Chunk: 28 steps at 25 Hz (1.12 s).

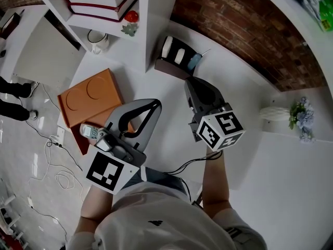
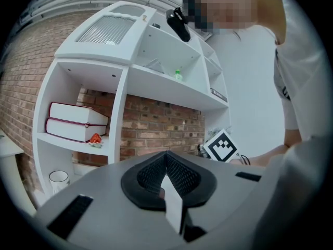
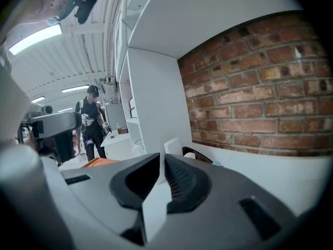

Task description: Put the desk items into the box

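Left gripper point(image 1: 155, 104) and right gripper point(image 1: 191, 85) both closed, empty. Right aims 11 o'clock at desk organizer point(image 1: 176, 61), probably pre-pick. Orange box point(image 1: 89, 96) waits at left's 10 o'clock.

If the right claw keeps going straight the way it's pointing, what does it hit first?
Probably the dark box at the foot of the shelf. The right claw aims at it with nothing visible between, though depth is unclear.

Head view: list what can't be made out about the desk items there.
Head view, the small item by the orange tray: partly under the left tool, too small to identify.
Head view, the dark box: contents too small to name.
Head view, the mug: partly hidden by the shelf.
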Motion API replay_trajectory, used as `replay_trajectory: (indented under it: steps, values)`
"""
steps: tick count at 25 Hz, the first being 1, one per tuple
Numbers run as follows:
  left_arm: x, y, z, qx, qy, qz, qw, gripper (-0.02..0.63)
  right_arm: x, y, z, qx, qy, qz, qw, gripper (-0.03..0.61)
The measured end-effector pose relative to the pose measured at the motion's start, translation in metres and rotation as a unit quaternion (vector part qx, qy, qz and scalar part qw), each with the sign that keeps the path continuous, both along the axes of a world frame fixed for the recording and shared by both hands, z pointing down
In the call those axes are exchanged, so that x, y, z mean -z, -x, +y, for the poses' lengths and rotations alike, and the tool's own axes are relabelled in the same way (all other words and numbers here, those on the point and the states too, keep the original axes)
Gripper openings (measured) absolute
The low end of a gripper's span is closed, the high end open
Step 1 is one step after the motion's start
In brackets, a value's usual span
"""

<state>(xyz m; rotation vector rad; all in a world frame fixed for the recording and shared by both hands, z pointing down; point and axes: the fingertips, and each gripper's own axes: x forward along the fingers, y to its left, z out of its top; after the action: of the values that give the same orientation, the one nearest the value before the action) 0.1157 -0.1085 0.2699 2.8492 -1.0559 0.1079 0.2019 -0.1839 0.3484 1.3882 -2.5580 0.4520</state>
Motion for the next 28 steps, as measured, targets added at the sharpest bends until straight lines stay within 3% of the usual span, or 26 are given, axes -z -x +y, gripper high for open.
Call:
replay_trajectory:
  steps: [9,28]
  values:
    - [-0.006,0.005,-0.003,0.015,0.005,-0.003,0.9999,0.012,-0.028,-0.009,-0.023,-0.01,0.023,0.022,0.999,0.04]
    - [-0.014,0.018,-0.014,0.042,0.005,-0.026,0.9988,0.012,-0.095,-0.076,-0.086,-0.121,0.091,0.032,0.988,0.11]
